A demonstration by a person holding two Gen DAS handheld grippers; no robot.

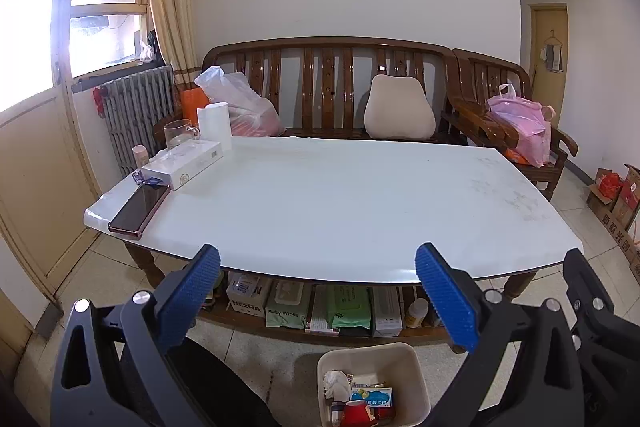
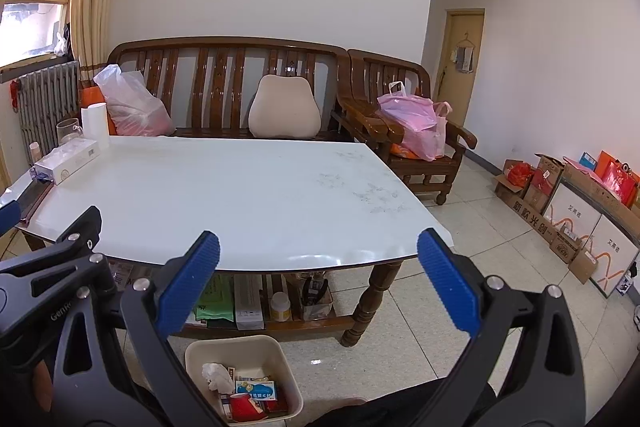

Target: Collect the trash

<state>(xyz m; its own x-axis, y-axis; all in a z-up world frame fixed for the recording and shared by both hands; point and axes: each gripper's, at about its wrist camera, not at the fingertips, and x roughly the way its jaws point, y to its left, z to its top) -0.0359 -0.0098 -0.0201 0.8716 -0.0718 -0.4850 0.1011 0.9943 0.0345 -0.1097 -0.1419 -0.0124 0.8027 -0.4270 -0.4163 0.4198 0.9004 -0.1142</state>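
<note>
Left claw (image 1: 318, 291) wide, empty, bin (image 1: 416, 367) just below with crumpled tissue (image 1: 336, 383), red cup (image 1: 357, 413); right claw (image 2: 318, 289) wide, empty, over table (image 2: 240, 195) edge.

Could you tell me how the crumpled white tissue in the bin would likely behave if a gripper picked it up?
The crumpled tissue looks soft and wadded, so it would probably squash flat between the jaws. It is likely very light. It lies loose atop other rubbish in the bin, so it should lift free easily.
</note>
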